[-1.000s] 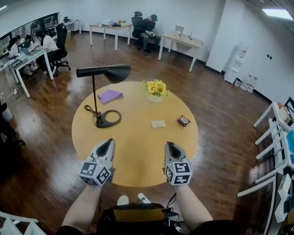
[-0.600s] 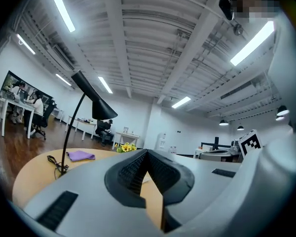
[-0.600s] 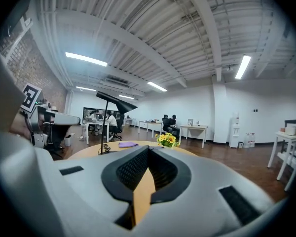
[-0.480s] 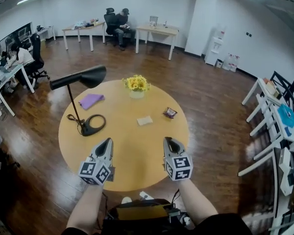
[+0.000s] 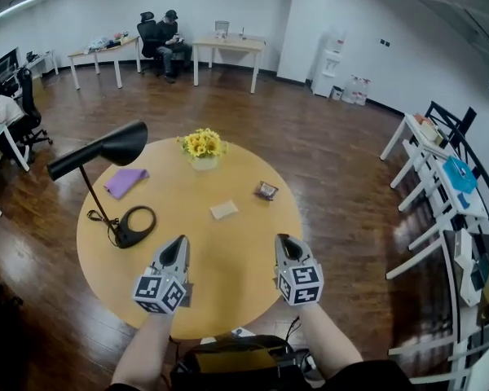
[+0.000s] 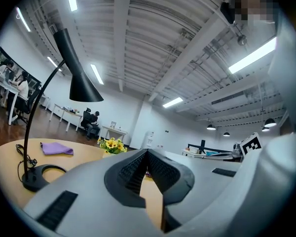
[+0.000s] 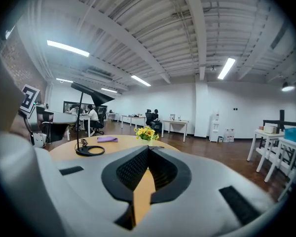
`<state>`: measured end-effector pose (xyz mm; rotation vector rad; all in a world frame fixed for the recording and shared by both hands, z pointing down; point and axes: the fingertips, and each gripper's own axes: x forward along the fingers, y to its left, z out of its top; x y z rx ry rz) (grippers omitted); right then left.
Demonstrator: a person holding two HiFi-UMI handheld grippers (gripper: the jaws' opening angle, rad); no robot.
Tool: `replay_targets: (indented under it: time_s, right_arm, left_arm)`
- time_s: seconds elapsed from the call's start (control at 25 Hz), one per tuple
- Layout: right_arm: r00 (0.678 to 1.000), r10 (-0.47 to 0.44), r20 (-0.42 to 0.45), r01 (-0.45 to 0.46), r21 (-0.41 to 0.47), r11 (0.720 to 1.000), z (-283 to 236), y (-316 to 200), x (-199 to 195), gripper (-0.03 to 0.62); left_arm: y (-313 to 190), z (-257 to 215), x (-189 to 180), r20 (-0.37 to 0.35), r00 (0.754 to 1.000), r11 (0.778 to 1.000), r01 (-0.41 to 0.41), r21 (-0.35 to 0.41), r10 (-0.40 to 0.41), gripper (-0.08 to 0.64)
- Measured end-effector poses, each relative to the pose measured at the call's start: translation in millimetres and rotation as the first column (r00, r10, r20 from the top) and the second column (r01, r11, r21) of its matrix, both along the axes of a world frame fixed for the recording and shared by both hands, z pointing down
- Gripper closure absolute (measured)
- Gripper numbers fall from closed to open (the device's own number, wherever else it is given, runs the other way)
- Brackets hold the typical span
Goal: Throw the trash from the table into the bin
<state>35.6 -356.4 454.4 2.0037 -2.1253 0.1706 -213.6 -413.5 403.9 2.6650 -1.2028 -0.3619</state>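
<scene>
Round table (image 5: 106, 267): black lamp (image 5: 118, 143) and purple cloth (image 5: 125, 182) on its left part, flower vase (image 5: 200, 147) by the far edge. Left gripper (image 5: 178, 243) is over the near rim, jaws together, empty. Trash lies ahead, mid-table: paper scrap (image 5: 224, 209), then snack wrapper (image 5: 266, 191) nearer the right edge, with bare tabletop in front. Right gripper (image 5: 284, 241) is over the near rim, jaws together, empty. Open wood floor (image 5: 342, 194) right of the table, white racks (image 5: 428, 165) beyond.

A black desk lamp (image 5: 121, 143) stood at nine o'clock, a purple cloth (image 5: 125, 181) at ten, yellow flowers (image 5: 200, 145) at twelve
</scene>
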Motion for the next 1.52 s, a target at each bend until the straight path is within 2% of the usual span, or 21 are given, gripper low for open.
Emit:
replay_targets:
  time_s: [0.24, 0.44, 0.64, 0.84, 0.96, 1.0, 1.2, 1.32, 1.36, 1.4, 1.48, 1.52]
  right_arm:
    - [1.0, -0.014, 0.005, 0.014, -0.05, 0.999, 26.5, -27.0, 2.4, 0.591]
    - [0.999, -0.035, 0.013, 0.036, -0.08, 0.996, 45.6, -73.8, 35.4, 0.591]
    - [0.991, -0.136, 0.013, 0.137, -0.122, 0.983, 65.3, -128.4, 79.1, 0.589]
    - [0.971, -0.24, 0.017, 0.239, -0.177, 0.955, 93.6, -172.9, 119.6, 0.584]
    - [0.952, -0.304, 0.031, 0.303, -0.224, 0.926, 117.2, -193.4, 131.6, 0.48]
    - [0.946, -0.324, 0.03, 0.321, -0.243, 0.915, 126.1, -200.7, 134.6, 0.426]
    - [0.926, -0.378, 0.008, 0.357, -0.349, 0.867, 173.2, -232.2, 148.7, 0.258]
    - [0.903, -0.43, -0.002, 0.393, -0.402, 0.827, 192.4, -248.6, 144.8, 0.244]
    - [0.895, -0.445, 0.003, 0.406, -0.418, 0.813, 198.3, -254.5, 142.9, 0.227]
    - [0.89, -0.457, 0.007, 0.414, -0.433, 0.8, 204.6, -260.3, 141.6, 0.175]
    - [0.881, -0.472, 0.01, 0.423, -0.461, 0.78, 216.8, -270.6, 139.2, 0.164]
    - [0.879, -0.477, 0.009, 0.423, -0.475, 0.772, 222.0, -275.0, 137.5, 0.123]
  left_arm:
    - [-24.0, 27.8, 5.4, 0.014, 1.0, 0.999, 0.006, -0.052, -0.005, 0.558]
    - [-54.7, 46.4, 23.0, 0.03, 0.998, 0.994, 0.06, -0.087, -0.058, 0.558]
    - [-87.4, 62.1, 68.2, 0.047, 0.991, 0.982, 0.132, -0.136, -0.127, 0.558]
    - [-109.7, 76.0, 136.0, 0.081, 0.99, 0.977, 0.132, -0.169, -0.119, 0.555]
    - [-122.3, 95.6, 164.8, 0.085, 0.989, 0.969, 0.139, -0.204, -0.123, 0.555]
    - [-127.2, 103.6, 172.5, 0.085, 0.988, 0.965, 0.146, -0.219, -0.13, 0.555]
    - [-135.9, 130.0, 200.0, 0.107, 0.986, 0.947, 0.157, -0.28, -0.131, 0.555]
    - [-135.2, 135.7, 195.2, 0.129, 0.98, 0.932, 0.188, -0.311, -0.155, 0.555]
    - [-135.7, 136.8, 193.0, 0.134, 0.978, 0.928, 0.196, -0.318, -0.161, 0.555]
    - [-136.3, 138.0, 191.6, 0.139, 0.977, 0.925, 0.201, -0.323, -0.163, 0.555]
    - [-136.8, 141.3, 189.5, 0.149, 0.975, 0.921, 0.204, -0.332, -0.162, 0.555]
    - [-136.6, 143.2, 188.0, 0.155, 0.975, 0.919, 0.204, -0.337, -0.16, 0.555]
